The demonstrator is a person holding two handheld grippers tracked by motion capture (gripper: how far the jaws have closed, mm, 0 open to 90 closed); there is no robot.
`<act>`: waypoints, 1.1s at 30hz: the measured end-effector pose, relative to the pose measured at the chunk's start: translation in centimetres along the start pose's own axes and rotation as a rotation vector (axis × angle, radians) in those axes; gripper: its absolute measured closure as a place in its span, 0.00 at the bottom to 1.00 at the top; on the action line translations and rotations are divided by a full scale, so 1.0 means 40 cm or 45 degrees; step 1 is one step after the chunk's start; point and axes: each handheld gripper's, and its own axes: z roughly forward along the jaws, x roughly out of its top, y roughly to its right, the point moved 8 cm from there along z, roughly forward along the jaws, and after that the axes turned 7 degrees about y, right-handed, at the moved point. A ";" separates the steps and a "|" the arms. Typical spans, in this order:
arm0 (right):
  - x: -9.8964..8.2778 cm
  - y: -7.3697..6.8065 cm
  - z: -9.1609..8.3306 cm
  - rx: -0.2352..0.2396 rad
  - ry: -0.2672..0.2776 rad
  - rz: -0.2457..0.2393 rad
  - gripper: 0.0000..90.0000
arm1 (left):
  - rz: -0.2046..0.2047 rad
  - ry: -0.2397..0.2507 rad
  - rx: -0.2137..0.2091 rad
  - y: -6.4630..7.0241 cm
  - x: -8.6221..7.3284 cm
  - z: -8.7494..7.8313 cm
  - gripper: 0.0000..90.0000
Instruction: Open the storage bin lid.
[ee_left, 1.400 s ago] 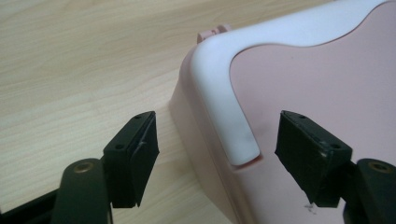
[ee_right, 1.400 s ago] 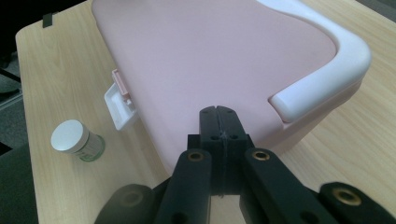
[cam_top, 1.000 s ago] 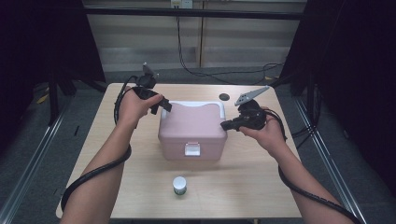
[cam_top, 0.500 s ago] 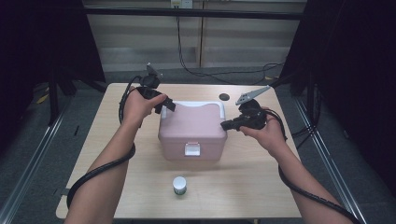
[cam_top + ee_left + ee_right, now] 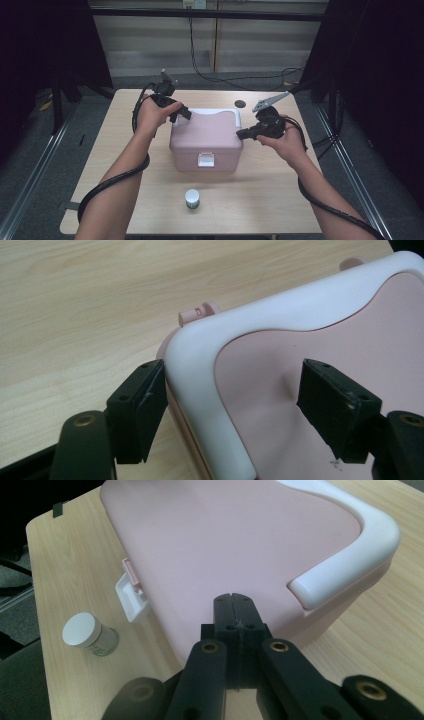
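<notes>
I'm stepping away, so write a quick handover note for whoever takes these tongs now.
Left tongs: open, straddling the white handle at the pink box's back left corner, not clamped.
Right tongs: shut, empty, at the box's right side over the lid.
Box mid-table, lid down, front latch seemingly closed. Small jar stands in front.
Done: nothing visibly moved.
Left: probably grip the handle.

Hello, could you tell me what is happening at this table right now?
A person works on a pink box with a gripper in each hand. The left gripper is open, its jaws on either side of the box's white handle, not yet closed on it. The right gripper is shut, empty, with its tips over the lid at the box's right side. The front latch looks closed. A small white-capped jar stands alone on the table, nearer the person.
</notes>
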 end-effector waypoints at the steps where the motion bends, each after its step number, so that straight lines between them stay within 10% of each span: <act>1: 0.000 0.000 0.000 0.001 -0.002 -0.001 1.00 | -0.002 0.001 0.001 0.000 0.000 0.001 0.30; 33: 0.000 -0.002 -0.002 -0.024 -0.029 -0.007 1.00 | -0.004 0.039 -0.029 0.022 -0.002 -0.060 0.33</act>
